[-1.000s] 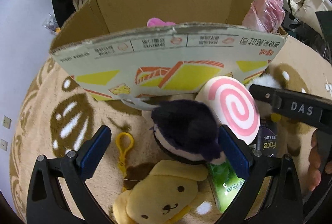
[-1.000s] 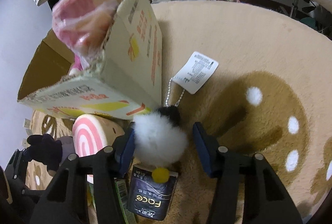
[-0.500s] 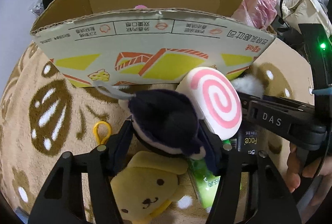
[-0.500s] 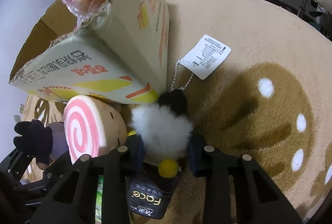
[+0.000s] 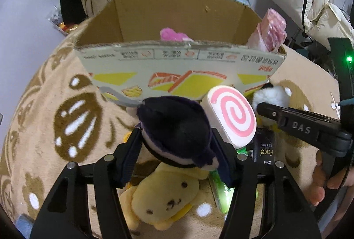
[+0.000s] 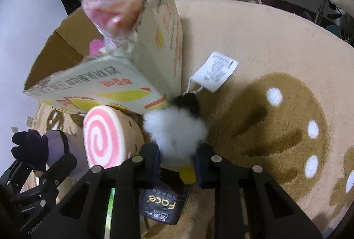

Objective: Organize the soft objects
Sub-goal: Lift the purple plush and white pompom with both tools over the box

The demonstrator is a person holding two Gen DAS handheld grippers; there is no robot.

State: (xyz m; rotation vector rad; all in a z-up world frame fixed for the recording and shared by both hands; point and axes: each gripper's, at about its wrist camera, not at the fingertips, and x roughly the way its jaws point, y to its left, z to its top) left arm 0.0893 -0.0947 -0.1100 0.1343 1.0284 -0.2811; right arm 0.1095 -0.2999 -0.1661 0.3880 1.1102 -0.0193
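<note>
My left gripper [image 5: 177,150] is shut on a dark purple plush toy [image 5: 177,128] and holds it just above the rug, in front of the open cardboard box [image 5: 177,66]. My right gripper [image 6: 177,161] is shut on a white fluffy plush [image 6: 174,135] with a black end and a paper tag [image 6: 214,71], beside the box's corner [image 6: 154,66]. A pink-spiral cushion [image 5: 230,115] lies between the two grippers. A yellow dog plush [image 5: 161,197] lies under the left gripper. A pink plush [image 5: 172,34] sits inside the box.
A pink plastic-wrapped pack [image 5: 270,31] leans out of the box's right corner. A black "Face" packet [image 6: 163,205] and a green packet [image 5: 223,190] lie on the beige patterned rug [image 6: 276,44]. Shelves and clothes stand behind the box.
Both grippers closed from open onto their plush toys. The left gripper has lifted the dark plush slightly and pulled back from the box.
</note>
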